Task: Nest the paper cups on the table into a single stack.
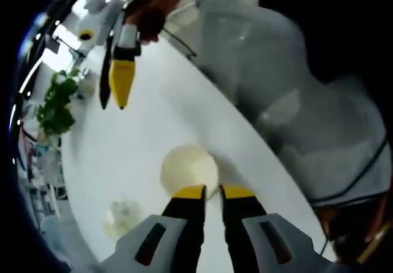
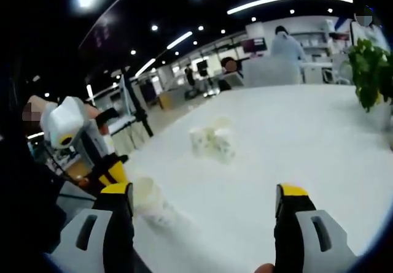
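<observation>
Item: left gripper [image 1: 212,193] nipping paper cup [image 1: 189,170] rim, right gripper [image 2: 204,196] wide, empty; we'd keep it upright toward the cup cluster [image 2: 212,141].

Left gripper view looks steeply down, close; right gripper view skims across the table [image 2: 295,138].

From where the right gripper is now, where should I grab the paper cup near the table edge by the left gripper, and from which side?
Judging cautiously, grip the paper cup across its side wall just below the rim. It seems to lie tipped with its mouth up-left, near the left gripper. Bring the right gripper, jaws wide open, from the table's middle, away from the edge. Blur hides its exact pose.
</observation>
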Tool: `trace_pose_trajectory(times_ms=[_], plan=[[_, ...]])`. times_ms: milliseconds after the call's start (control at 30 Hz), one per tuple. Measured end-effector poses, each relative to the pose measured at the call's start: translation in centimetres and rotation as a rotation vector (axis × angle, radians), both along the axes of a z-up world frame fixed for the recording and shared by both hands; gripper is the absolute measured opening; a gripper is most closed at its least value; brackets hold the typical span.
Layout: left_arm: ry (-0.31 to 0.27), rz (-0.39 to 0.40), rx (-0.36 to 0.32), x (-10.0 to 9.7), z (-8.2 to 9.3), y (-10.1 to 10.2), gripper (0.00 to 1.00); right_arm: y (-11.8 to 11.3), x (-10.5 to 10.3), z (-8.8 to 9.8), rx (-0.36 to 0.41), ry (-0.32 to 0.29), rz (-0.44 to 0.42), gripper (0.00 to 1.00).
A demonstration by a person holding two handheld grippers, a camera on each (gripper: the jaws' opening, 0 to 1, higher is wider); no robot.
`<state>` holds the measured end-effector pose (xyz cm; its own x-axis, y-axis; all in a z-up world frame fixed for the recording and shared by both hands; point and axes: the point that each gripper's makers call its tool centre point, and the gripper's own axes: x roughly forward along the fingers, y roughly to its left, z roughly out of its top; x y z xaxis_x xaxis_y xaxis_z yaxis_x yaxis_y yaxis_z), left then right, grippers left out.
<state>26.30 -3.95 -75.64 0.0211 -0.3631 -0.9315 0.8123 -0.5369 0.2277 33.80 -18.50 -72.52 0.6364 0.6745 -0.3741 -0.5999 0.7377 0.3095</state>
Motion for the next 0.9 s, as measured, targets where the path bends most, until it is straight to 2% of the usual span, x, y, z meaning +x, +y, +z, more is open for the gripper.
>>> trace_pose_trajectory(times_ms=[67,233,300,400,533,567,700,800,900], plan=[[0.033,0.051,-0.026,-0.1,0.1,0.1,0.08,0.0,0.0,0.1,-0.003,0.001,0.0,0.94],[0.064,0.151,-0.092,0.4,0.7,0.4,0.09,-0.1,0.1,0.0,-0.006,0.002,-0.002,0.94],[0.094,0.205,-0.135,0.5,0.9,0.5,0.09,0.0,0.1,0.1,-0.005,0.001,-0.003,0.94],[0.089,0.25,-0.166,1.1,0.9,1.0,0.14,0.0,0.1,0.1,-0.005,0.002,-0.001,0.94],[0.137,0.367,-0.225,1.5,1.4,1.5,0.17,0.3,0.0,0.2,-0.008,0.004,0.005,0.94],[0.149,0.397,-0.259,1.7,1.9,1.4,0.17,0.3,0.0,0.2,-0.009,0.005,0.006,0.94],[0.137,0.431,-0.292,2.3,2.4,2.2,0.2,0.5,0.0,0.3,-0.016,0.004,0.017,0.94],[0.171,0.503,-0.334,2.6,2.3,2.6,0.24,0.5,0.1,0.5,-0.015,0.001,0.015,0.94],[0.171,0.549,-0.347,3.0,1.9,3.4,0.29,0.6,0.2,0.6,-0.019,0.002,0.016,0.94]])
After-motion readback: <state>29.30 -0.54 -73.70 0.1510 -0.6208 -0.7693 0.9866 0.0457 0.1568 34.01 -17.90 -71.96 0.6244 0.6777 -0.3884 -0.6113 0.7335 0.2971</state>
